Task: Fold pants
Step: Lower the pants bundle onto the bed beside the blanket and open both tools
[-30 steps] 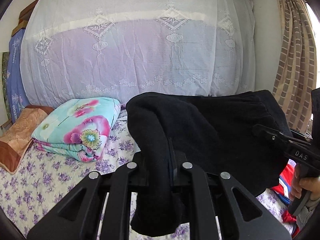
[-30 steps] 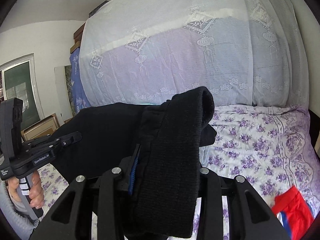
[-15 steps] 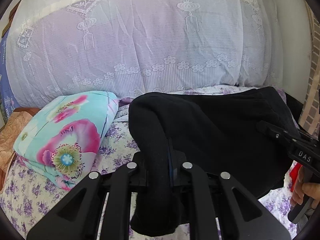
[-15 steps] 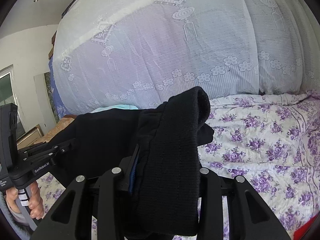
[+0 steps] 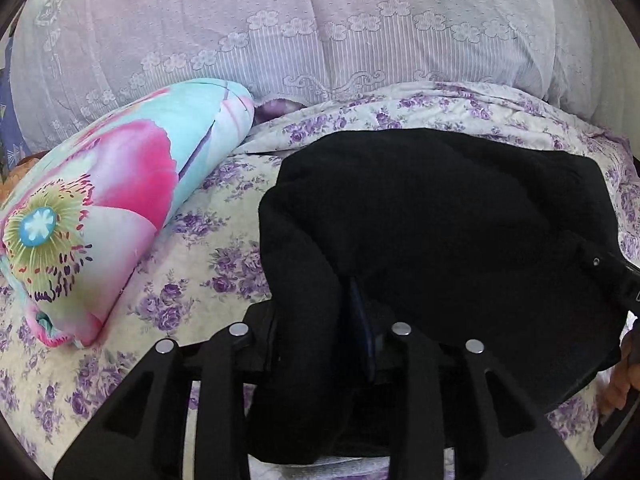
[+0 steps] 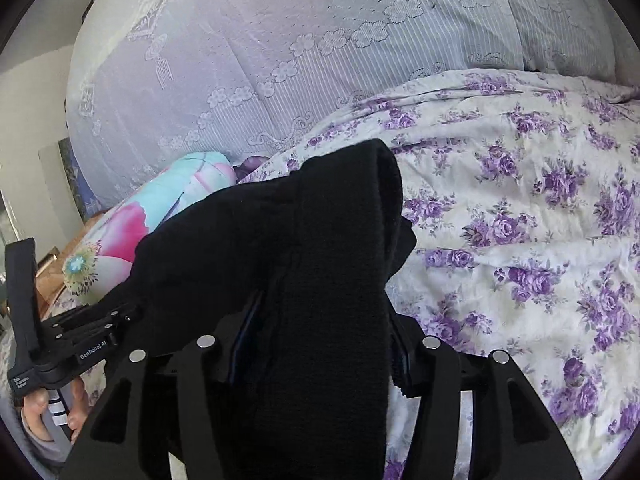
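Observation:
The black pants (image 5: 440, 220) hang stretched between my two grippers, just above the bed's purple-flowered sheet (image 5: 192, 264). My left gripper (image 5: 320, 312) is shut on one bunched end of the pants, which drapes over its fingers. My right gripper (image 6: 316, 320) is shut on the other end of the pants (image 6: 320, 248). The right gripper also shows at the right edge of the left wrist view (image 5: 616, 276). The left gripper shows at the left of the right wrist view (image 6: 80, 336). The fingertips of both are hidden by the cloth.
A folded quilt with pink flowers on turquoise (image 5: 108, 200) lies on the bed to the left. A tall stack of bedding under a white lace cover (image 5: 320, 24) stands along the back. The flowered sheet (image 6: 520, 220) stretches out to the right.
Both grippers have moved forward and down toward the bed with the pants. The lace-covered stack and the quilt are closer. The red cloth and the curtain have left the views.

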Motion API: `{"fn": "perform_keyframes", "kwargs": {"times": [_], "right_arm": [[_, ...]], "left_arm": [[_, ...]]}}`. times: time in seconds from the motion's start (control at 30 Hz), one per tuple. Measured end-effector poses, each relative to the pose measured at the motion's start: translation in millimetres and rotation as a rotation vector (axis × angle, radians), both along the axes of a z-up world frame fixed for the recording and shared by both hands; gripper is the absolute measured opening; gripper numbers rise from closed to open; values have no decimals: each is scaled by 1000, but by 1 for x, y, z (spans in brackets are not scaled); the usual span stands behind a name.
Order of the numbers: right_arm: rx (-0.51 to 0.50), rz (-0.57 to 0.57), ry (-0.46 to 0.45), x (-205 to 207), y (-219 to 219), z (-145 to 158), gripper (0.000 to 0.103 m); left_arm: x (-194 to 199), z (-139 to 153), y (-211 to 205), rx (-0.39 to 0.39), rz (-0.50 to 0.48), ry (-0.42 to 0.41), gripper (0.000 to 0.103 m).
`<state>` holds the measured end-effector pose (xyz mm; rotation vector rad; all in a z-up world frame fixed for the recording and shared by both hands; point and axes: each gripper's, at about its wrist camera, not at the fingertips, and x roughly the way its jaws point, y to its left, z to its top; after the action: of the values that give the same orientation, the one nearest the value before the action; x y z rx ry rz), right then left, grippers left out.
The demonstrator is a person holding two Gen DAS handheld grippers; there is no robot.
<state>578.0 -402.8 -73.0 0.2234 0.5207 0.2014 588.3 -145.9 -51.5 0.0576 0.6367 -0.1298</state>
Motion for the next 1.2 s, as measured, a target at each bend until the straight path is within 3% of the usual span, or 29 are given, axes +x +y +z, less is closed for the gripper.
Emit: {"fn": "perform_keyframes", "kwargs": {"times": [0.03,0.1,0.17,0.27,0.33,0.43,0.53,0.57,0.63,0.67,0.8,1.2], "right_arm": [[3,-4,-3,-1,-1,0,62],[-4,-25,-14,-6,-4,3,74],[-1,-32,-44,-15,-9,8,75],[-38,-100,-155,-37,-9,25,75],[-83,-127,-278,-60,0,40,75],[-222,-56,-402,-81,33,53,62],[-284,18,-343,-72,54,44,54],[-291,29,-292,-63,56,36,48],[-292,40,-154,-41,54,18,46],[-273,44,-114,-33,51,15,46],[-271,39,-99,-28,52,10,48],[-293,36,-103,-32,56,12,50]], "left_arm": [[1,1,3,-17,5,2,33],[-2,4,13,-51,41,-6,47],[-9,6,25,-92,71,-23,57],[-14,16,33,-83,113,-52,57],[-20,26,37,-91,135,-81,56],[-27,37,33,-116,87,-96,56],[-28,35,17,-62,44,-90,57],[-27,31,11,-31,43,-78,57],[-17,16,2,38,51,-28,58],[-13,10,1,50,57,-11,64],[-10,5,1,62,79,-19,75],[-15,6,3,71,91,-45,76]]}}
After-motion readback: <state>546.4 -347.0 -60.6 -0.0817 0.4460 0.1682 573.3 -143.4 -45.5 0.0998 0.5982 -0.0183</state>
